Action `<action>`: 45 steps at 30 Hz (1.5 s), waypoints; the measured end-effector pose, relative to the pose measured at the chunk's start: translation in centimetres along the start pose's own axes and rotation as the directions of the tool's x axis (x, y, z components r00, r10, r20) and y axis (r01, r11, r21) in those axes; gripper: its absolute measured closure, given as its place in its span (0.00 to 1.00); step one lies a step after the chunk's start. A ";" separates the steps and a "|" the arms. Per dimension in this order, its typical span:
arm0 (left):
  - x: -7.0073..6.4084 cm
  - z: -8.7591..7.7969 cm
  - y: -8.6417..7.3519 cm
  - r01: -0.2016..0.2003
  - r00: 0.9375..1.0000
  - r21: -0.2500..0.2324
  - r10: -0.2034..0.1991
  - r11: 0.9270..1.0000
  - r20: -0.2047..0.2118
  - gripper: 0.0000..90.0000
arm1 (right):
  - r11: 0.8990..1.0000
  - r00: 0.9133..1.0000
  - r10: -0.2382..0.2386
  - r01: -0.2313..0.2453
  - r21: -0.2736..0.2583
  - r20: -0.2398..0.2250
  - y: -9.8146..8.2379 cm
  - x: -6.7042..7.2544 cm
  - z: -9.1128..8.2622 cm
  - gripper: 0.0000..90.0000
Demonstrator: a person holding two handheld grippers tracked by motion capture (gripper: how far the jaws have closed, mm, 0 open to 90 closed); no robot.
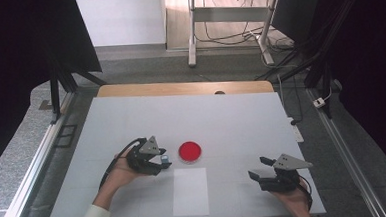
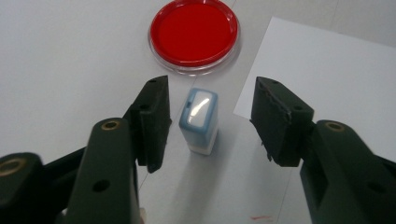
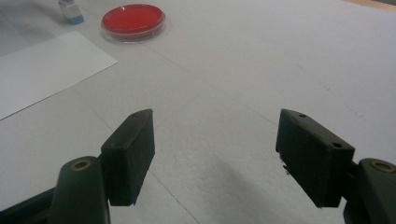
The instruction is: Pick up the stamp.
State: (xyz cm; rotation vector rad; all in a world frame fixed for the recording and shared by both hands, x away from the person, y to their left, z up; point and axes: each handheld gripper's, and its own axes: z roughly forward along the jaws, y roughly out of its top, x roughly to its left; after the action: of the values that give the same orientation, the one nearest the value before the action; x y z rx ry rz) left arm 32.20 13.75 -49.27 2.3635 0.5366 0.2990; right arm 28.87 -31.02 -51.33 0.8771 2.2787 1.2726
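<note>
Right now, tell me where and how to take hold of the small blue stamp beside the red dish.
Grip the stamp by its two long flat sides, coming from above. It stands upright on the table, and the left tool already straddles it with gaps both sides. Squeeze around mid-height, probably; the red dish stands clear behind.

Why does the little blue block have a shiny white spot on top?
Left gripper view: glare from a light above reflects off the small pale-blue plastic stamp block; the near claw is blurry. High view: the round red ink dish looks sharp, the room's edges dark.
</note>
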 end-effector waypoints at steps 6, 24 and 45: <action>0.2 0.4 -0.3 0.003 1.000 0.014 -0.002 1.000 -0.015 0.57 | 1.000 1.000 0.003 -0.003 0.000 -0.009 0.0 0.0 -0.1 0.31; 0.1 0.7 -0.6 -0.034 0.999 -0.018 0.033 0.999 -0.027 0.80 | 1.000 1.000 -0.008 0.008 0.002 0.000 0.0 0.0 -0.1 0.32; 0.1 0.4 -0.6 -0.018 1.000 -0.043 0.017 0.999 -0.023 0.84 | 1.000 1.000 -0.010 0.010 -0.003 0.006 0.0 0.0 -0.1 0.32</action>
State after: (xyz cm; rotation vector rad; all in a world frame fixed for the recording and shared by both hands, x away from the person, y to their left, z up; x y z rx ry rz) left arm 32.25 13.96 -49.95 2.3271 0.5148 0.3419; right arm 28.80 -31.13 -51.28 0.8669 2.2731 1.2669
